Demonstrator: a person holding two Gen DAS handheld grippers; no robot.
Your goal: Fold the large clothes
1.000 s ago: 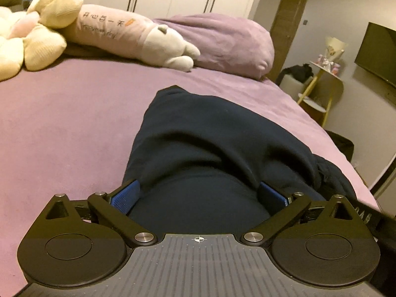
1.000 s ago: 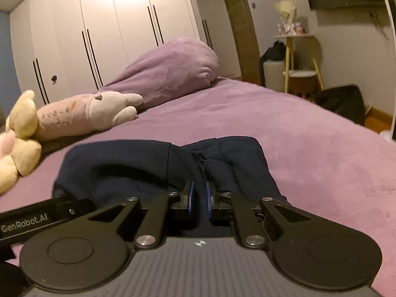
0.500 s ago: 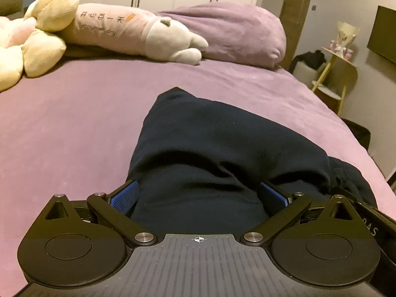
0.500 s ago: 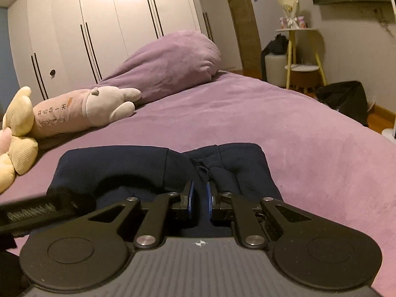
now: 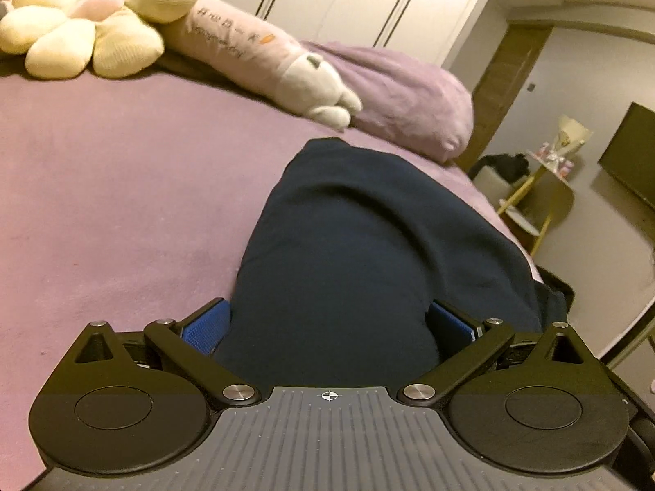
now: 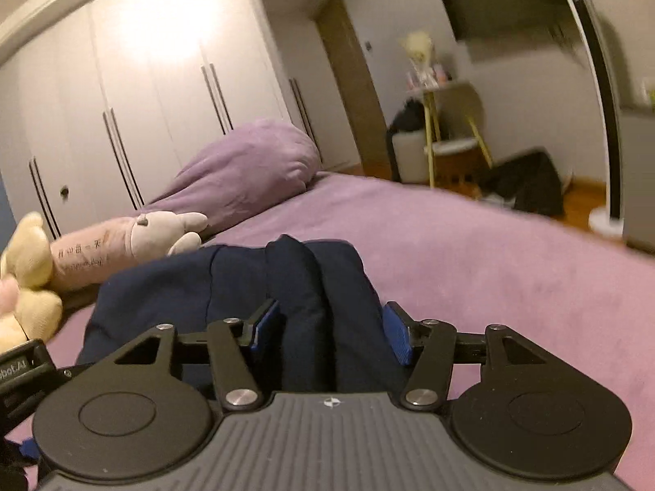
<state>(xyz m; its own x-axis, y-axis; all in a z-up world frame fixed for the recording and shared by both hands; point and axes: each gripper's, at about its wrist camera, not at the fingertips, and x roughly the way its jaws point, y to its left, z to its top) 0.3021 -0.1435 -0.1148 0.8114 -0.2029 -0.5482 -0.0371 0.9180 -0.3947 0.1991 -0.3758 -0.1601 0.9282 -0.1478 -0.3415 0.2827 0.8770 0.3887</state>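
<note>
Opening around the folded garment [image 6: 327, 298] mid-bed [image 6: 470, 262], the right tool [image 6: 327, 327] lets go; the left tool [image 5: 327, 323] stands wide astride it. Bulky folds may spring apart.

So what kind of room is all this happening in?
A bedroom, most likely: a bed with a purple cover, a purple pillow beside plush toys, and a tall white wardrobe behind.

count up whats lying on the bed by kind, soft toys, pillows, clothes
Soft toys: 2, a cream petal-shaped plush flower and a long pink plush animal bolster with a white head
Pillows: 1, a plump purple fabric pillow
Clothes: 1, a bundled navy blue fabric garment
Total: 4
</note>
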